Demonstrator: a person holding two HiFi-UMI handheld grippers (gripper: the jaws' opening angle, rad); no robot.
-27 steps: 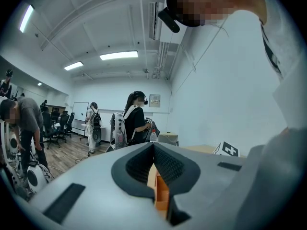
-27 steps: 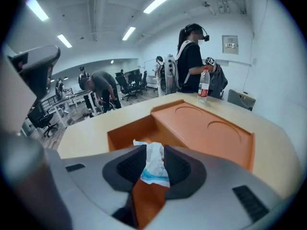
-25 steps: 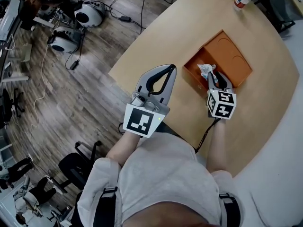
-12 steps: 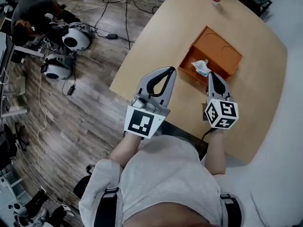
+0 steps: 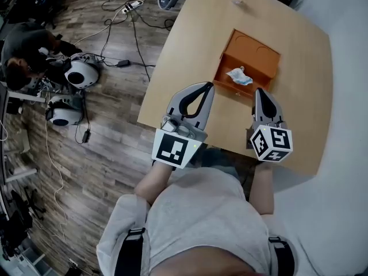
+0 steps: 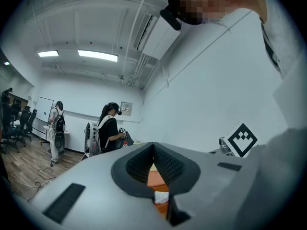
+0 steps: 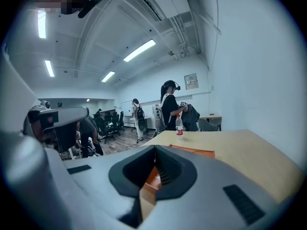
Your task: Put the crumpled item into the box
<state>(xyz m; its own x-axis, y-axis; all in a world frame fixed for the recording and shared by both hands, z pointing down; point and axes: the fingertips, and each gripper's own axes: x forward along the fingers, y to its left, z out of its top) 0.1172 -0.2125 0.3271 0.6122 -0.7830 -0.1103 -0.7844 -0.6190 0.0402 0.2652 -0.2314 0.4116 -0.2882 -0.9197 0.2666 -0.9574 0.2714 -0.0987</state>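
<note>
Hovering closed, empty: right hand-held gripper [image 5: 260, 92]

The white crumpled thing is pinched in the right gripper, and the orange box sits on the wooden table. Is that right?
Not quite. The head view shows the white crumpled thing lying inside the orange box, not pinched; the right gripper is shut on nothing. The box does sit on the wooden table.

Grey left claw [image 5: 205, 86], right claw [image 5: 260, 92]; black-white marker cubes [image 5: 270, 144]; pale shirt [image 5: 201, 211], dark straps [image 5: 131, 246].
</note>
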